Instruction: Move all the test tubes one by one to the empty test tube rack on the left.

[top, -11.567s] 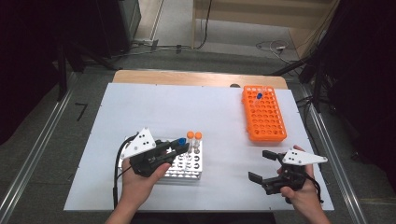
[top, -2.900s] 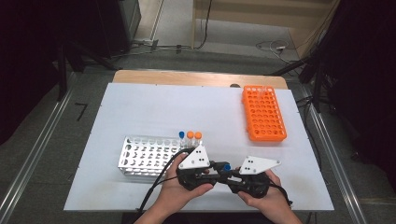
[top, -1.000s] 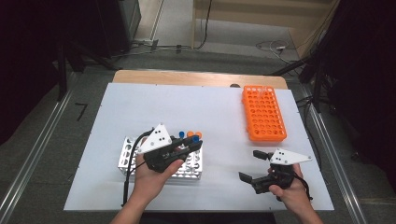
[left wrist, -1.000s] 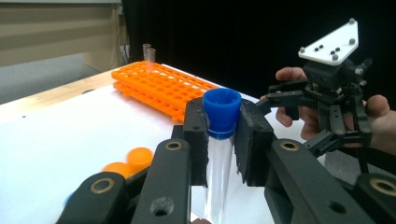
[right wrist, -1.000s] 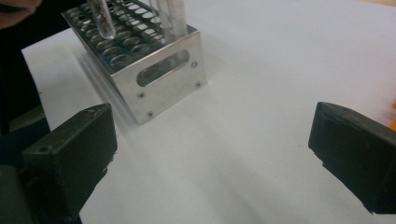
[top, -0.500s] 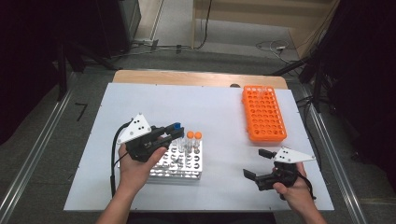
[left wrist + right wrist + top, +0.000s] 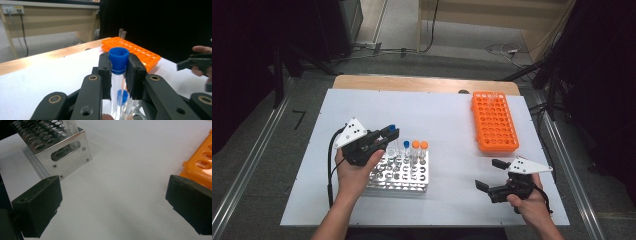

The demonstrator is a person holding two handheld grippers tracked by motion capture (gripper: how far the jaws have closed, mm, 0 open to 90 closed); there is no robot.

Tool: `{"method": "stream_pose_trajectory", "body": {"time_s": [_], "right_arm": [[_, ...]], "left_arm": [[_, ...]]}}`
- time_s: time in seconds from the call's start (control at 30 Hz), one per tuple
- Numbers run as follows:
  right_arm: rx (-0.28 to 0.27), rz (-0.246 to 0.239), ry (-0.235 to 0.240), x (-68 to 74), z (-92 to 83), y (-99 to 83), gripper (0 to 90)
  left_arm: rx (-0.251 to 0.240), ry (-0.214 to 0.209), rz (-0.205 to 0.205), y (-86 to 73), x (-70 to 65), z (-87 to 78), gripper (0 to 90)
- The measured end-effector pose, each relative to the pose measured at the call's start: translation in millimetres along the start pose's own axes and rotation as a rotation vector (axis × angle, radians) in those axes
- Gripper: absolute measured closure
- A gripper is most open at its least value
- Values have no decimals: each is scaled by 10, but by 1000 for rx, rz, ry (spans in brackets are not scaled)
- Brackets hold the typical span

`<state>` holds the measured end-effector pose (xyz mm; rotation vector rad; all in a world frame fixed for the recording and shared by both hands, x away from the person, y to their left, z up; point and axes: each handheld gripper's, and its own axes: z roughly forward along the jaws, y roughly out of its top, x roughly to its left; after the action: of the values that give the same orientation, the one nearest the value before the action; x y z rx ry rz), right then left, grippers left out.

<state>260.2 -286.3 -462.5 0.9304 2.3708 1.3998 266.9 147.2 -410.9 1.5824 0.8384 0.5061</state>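
gripping a blue-capped tube (image 7: 118, 75) just under its cap, the left gripper (image 7: 387, 138) keeps it upright over the metal rack (image 7: 399, 172), presumably so it can drop straight into a hole beside the other capped tubes (image 7: 414, 150). the right gripper (image 7: 492, 175) rests on the tabletop (image 7: 442, 115) near the orange rack (image 7: 493, 121), jaws spread, holding nothing.
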Motion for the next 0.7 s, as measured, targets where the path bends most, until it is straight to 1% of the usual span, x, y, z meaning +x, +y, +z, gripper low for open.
{"method": "stream_pose_trajectory", "body": {"time_s": [0.13,0.23,0.4,0.43,0.53,0.57,0.63,0.7], "right_arm": [[-1,2,-3,-8,-3,-7,0],[-1,5,-2,-14,-5,-10,0],[-4,5,0,-17,-10,-12,0],[-5,5,1,-18,-10,-12,0],[-4,4,2,-20,-6,-13,0],[-3,5,1,-19,-5,-14,0],[-3,5,2,-19,-1,-14,0],[-3,6,2,-18,-1,-14,0]], "left_arm": [[13,16,-7,-64,19,68,764],[29,21,3,-104,18,117,764],[65,35,11,-150,10,157,764],[73,34,9,-159,10,161,764],[96,37,22,-179,4,166,763],[104,36,20,-184,-1,169,763],[124,54,29,-192,-16,178,763],[146,58,37,-201,-32,190,763]]}}
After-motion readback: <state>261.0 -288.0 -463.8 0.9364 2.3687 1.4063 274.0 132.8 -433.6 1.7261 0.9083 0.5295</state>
